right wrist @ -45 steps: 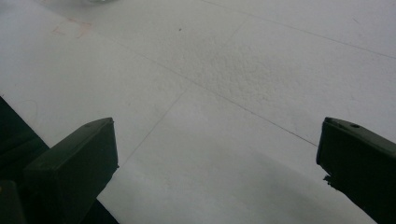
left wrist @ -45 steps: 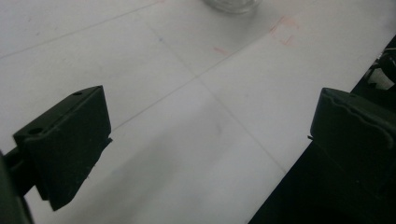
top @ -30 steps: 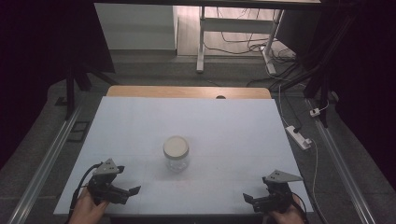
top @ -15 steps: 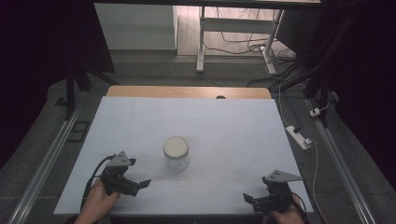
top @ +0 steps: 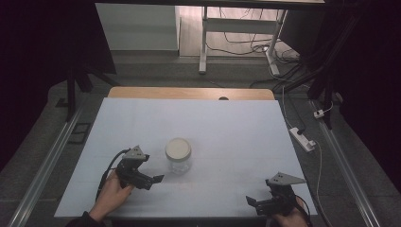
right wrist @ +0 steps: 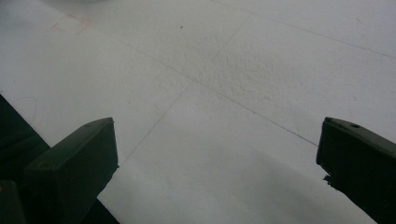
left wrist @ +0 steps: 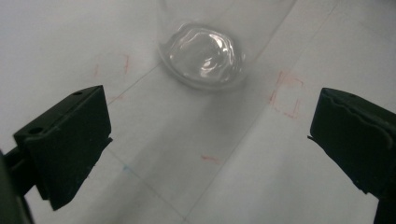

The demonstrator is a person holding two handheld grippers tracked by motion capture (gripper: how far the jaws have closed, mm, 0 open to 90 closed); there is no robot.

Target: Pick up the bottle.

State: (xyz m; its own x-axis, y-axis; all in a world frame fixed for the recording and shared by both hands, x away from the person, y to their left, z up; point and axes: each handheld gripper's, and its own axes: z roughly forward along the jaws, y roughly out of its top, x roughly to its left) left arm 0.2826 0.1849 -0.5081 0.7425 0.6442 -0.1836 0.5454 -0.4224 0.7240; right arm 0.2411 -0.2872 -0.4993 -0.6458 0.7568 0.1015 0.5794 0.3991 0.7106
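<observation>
A clear glass jar [top: 178, 155] with a pale lid stands upright near the middle of the white table [top: 227, 127]. My left gripper [top: 153, 180] is open just left of and a little nearer than the jar, its jaws pointing toward it. In the left gripper view the jar's glass base [left wrist: 205, 53] lies ahead of the wide-apart jaws, with bare table between them. My right gripper [top: 253, 203] is open at the table's front right, far from the jar. In the right gripper view its jaws frame plain white surface [right wrist: 224, 93].
A wooden strip [top: 189, 93] runs along the table's far edge. A white power strip [top: 302, 138] and cables lie on the floor to the right. Metal rails [top: 47, 165] flank the table. Faint red marks [left wrist: 285, 93] show on the white surface near the jar.
My left gripper has moved forward and right toward the jar, ending close beside it. The right gripper has stayed in place.
</observation>
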